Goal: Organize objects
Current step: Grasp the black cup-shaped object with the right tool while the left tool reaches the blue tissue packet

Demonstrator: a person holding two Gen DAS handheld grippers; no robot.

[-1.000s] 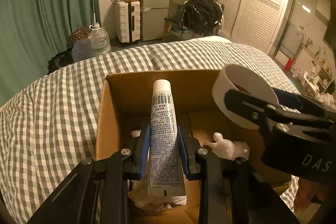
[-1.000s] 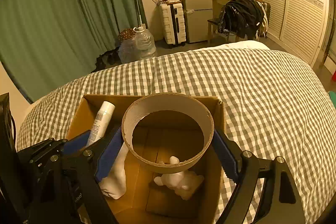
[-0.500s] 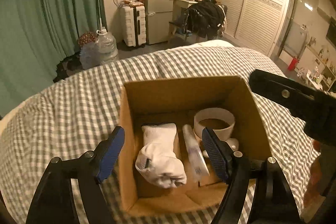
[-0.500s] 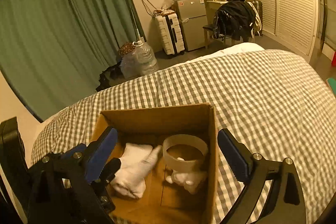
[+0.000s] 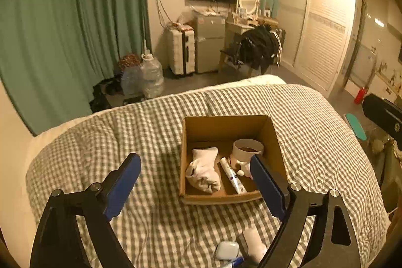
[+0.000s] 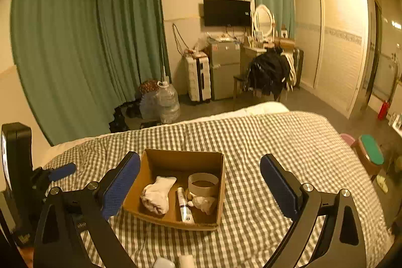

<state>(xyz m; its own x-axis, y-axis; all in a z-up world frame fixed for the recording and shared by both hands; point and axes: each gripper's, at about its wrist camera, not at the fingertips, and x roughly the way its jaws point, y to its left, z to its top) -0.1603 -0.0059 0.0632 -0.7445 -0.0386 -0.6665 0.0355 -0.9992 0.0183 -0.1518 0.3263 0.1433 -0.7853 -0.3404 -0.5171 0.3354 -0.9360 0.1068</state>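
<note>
Left wrist view shows the left gripper (image 5: pixel 194 178) with fingers spread and empty above the checked bed (image 5: pixel 125 142); the cardboard box (image 5: pixel 227 126) already holds a sock (image 5: pixel 203 171), tube (image 5: pixel 233 175) and tape roll (image 5: pixel 247 149), so the next move is likely fetching the small items (image 5: pixel 241 249) lying near the bed's front edge. Right wrist view shows the right gripper (image 6: pixel 199 182) likewise spread and empty over the box in a green-curtained bedroom.
</note>
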